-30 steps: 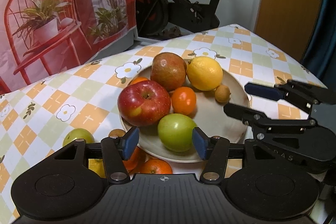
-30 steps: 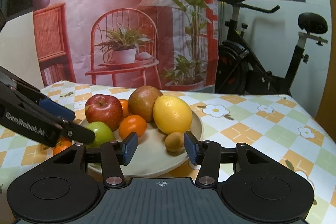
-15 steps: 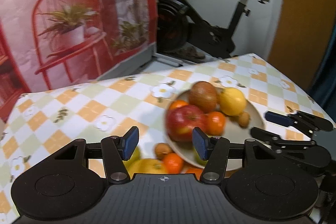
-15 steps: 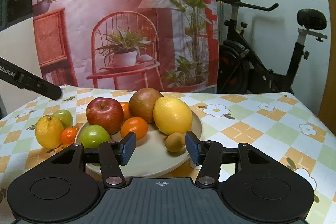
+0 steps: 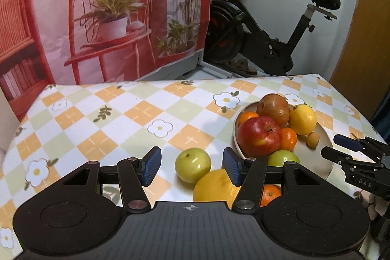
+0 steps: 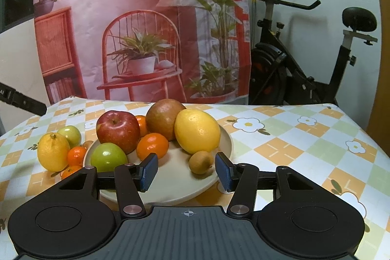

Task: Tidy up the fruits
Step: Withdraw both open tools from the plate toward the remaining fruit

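Fruits are sitting on the plate (image 6: 224,138) (others loose at its 9 o'clock); left tool (image 5: 192,166) and right tool (image 6: 186,171) are hovering part-open, holding nothing.

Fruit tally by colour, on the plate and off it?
Red apple: 1
Red-brown round fruit: 1
Yellow lemons: 2
Green apples: 2
Orange mandarins: 4
Small brown fruits: 2
Total: 12
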`<state>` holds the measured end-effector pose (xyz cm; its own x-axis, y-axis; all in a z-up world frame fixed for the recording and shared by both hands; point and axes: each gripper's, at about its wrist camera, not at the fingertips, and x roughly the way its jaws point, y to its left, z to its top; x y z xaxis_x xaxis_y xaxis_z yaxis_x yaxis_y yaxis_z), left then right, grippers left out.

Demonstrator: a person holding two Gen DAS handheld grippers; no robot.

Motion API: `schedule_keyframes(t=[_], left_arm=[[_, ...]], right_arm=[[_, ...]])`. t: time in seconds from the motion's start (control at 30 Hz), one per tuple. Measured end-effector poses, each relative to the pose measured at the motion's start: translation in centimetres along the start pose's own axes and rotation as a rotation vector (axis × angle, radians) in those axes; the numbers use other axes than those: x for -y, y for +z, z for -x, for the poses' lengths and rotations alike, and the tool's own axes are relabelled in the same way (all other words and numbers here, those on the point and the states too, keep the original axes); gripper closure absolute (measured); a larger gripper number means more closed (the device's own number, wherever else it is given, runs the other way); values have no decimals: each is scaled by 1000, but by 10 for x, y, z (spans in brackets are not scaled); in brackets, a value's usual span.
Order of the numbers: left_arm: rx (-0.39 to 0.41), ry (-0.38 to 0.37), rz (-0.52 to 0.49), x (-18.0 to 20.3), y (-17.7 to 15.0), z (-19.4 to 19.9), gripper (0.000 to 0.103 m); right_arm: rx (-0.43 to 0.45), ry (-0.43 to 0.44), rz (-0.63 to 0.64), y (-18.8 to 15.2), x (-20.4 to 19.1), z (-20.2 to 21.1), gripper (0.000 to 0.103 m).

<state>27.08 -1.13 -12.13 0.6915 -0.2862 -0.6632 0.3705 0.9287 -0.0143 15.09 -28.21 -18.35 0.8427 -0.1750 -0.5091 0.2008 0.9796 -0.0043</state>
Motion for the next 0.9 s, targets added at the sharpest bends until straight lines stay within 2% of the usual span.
schedule_keyframes(t=[0.3,0.43,0.6,0.9], left_arm=[[1,-30,41,-23,-8,0,45],[4,-24,10,-35,-8,5,46],[25,9,-6,-58,-3,11,46],[83,37,62,-86,2,22,46]], right_arm=[[-46,-25,-19,3,0,-5,55],[-43,-25,-37,10,-5,-1,55],[-36,33,37,27,-38,-1,55],[-70,140,164,63,-122,-40,55]])
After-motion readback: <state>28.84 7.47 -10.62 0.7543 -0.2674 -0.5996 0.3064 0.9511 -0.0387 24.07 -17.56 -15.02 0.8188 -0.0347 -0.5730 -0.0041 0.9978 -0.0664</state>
